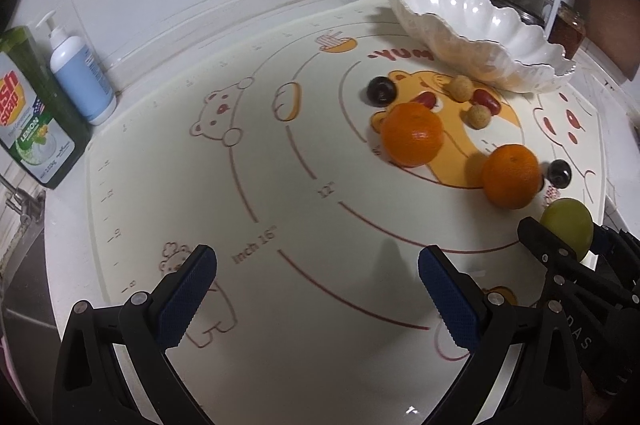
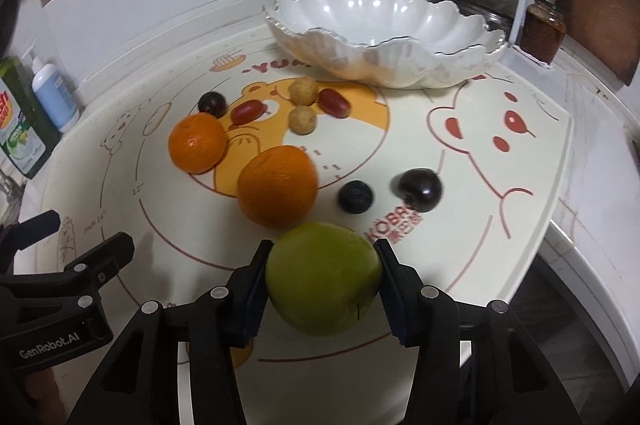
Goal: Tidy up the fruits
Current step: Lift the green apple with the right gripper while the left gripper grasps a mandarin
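The green apple [image 2: 323, 279] is clamped between the pads of the right gripper [image 2: 322, 289], ready to be carried to the white bowl [image 2: 384, 41] well ahead. The left gripper [image 1: 318, 289] is held wide open and empty, the oranges [image 2: 277, 186] lying ahead.

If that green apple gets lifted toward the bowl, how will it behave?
The green apple looks round and glossy, so it may slip or twist between the right gripper's narrow pads. It seems firm, unlikely to squash. Set on the mat, it would probably roll.
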